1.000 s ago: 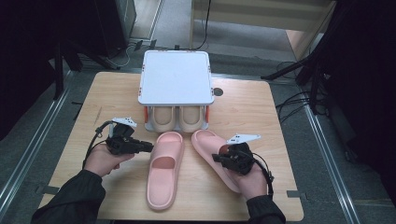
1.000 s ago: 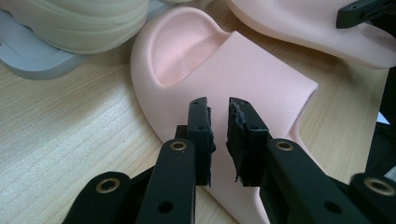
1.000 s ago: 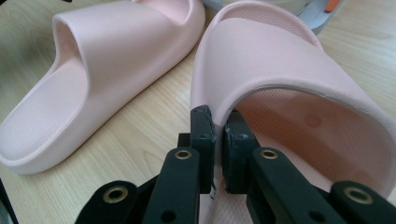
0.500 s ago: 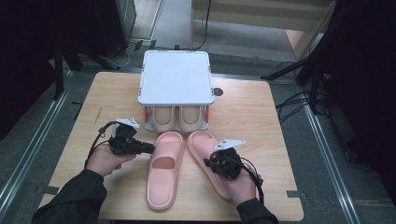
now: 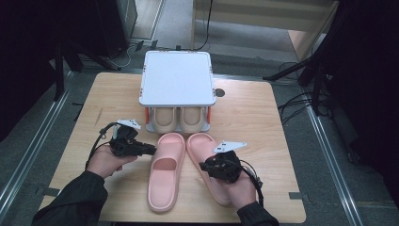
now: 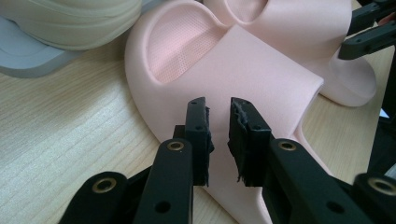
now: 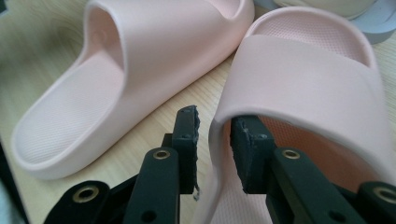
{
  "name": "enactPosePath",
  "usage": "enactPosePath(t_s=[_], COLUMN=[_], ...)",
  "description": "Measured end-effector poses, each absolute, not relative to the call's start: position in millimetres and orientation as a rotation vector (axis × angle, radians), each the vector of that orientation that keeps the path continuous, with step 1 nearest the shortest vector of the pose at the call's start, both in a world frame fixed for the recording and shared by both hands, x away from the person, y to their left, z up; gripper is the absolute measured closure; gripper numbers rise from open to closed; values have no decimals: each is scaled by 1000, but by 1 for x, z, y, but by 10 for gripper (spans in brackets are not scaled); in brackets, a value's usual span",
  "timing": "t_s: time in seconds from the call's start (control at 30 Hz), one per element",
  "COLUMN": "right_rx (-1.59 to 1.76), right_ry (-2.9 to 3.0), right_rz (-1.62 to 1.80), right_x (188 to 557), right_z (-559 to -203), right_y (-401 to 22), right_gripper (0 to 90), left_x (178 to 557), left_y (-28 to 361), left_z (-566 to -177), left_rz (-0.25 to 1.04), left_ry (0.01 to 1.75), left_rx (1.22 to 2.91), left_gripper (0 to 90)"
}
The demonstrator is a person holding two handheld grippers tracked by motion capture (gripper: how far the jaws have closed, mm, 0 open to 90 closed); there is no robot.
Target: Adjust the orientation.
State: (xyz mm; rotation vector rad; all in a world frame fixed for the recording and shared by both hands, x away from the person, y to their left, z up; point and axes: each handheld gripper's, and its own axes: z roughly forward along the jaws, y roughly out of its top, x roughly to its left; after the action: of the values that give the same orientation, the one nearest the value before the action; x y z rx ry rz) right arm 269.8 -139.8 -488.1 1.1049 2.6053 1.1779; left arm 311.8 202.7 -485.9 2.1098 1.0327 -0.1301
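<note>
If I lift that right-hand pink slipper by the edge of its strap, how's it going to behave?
The right pink slipper looks like thick moulded foam, so probably light and springy, not floppy. With the right gripper straddling only the strap's side edge, it would likely hang tilted, heel down. The matte, textured surface suggests little slipping, and the flat sole makes rolling unlikely.

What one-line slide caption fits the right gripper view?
Right gripper straddling the strap edge of a pink foam slipper, its jaws just opened, beside its twin pink slipper on the wooden table.

Wooden table (image 5: 263, 108), pink slippers (image 5: 164, 174), shoe rack (image 5: 176, 77)
</note>
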Motion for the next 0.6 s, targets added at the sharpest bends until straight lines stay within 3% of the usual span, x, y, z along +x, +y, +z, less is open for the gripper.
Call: enactPosePath(t_s=[0.07,0.27,0.6], right_rx=[1110,1121,1262], right_ry=[2601,2550,2458], right_rz=[1203,1262,1221], right_x=[268,267,296], right_z=[-484,-472,-481], right_y=[-146,-170,-203], right_gripper=[730,887,900], left_x=[312,310,318], left_y=[204,207,208], left_z=[-486,-485,-497], left_rz=[-129,-120,-131], left_ry=[1040,1045,1085], left_rx=[2107,2103,2126], left_gripper=[770,771,771])
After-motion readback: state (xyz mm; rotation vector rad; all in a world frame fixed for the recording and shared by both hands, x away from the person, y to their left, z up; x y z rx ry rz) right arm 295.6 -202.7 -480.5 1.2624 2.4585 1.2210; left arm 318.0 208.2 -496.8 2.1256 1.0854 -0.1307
